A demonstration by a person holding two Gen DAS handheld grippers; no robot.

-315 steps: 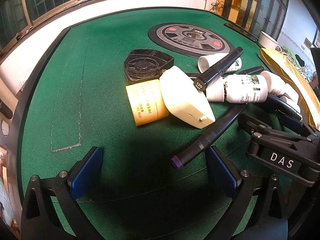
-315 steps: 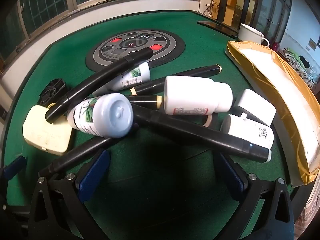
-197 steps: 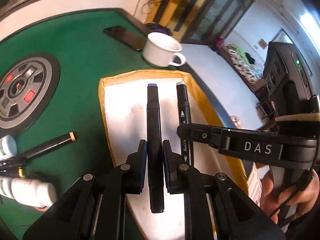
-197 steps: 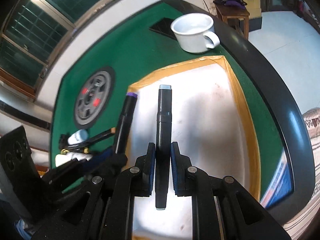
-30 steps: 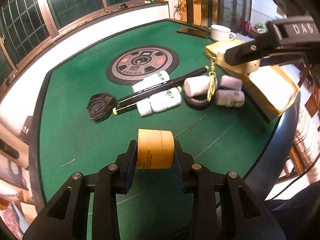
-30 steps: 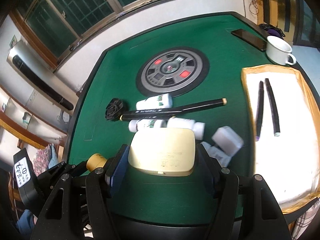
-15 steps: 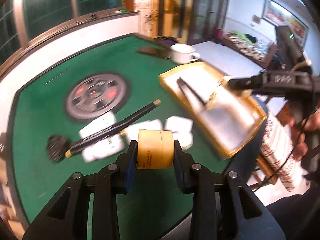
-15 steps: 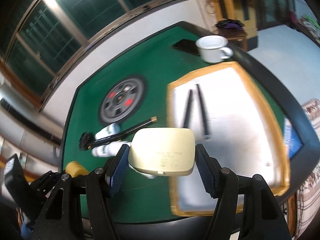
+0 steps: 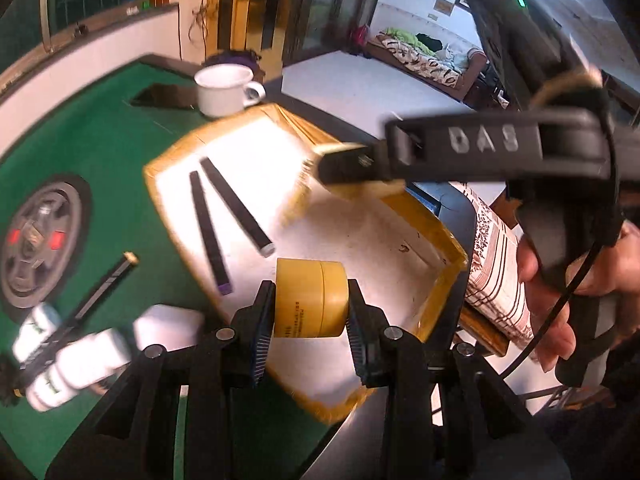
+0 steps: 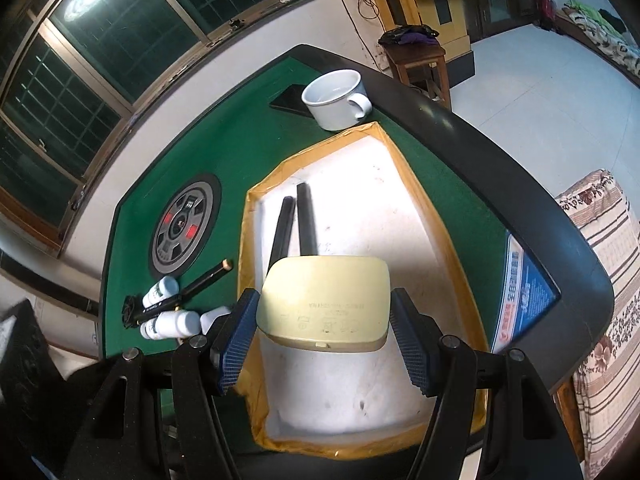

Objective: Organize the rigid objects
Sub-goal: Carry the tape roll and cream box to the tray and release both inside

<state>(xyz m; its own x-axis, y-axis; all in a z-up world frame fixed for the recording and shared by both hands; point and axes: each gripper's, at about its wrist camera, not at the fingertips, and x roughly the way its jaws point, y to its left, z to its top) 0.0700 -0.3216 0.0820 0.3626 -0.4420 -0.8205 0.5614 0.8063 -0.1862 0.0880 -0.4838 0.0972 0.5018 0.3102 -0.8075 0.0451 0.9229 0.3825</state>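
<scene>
My left gripper (image 9: 310,320) is shut on a yellow round jar (image 9: 310,298) and holds it above the near part of the yellow-rimmed white tray (image 9: 448,254). My right gripper (image 10: 324,336) is shut on a cream flat box (image 10: 324,304) above the same tray (image 10: 400,168). Two black markers (image 9: 228,204) lie in the tray, also seen in the right wrist view (image 10: 296,224). The right gripper shows in the left wrist view as a black bar (image 9: 480,152) over the tray.
White bottles (image 9: 68,364) and a black pen (image 9: 100,284) lie on the green table left of the tray. A white mug (image 10: 340,98) stands beyond the tray. A round grey panel (image 10: 184,228) sits in the table's middle.
Both grippers have swung from over the pile of bottles to over the tray, still holding the jar and the box.
</scene>
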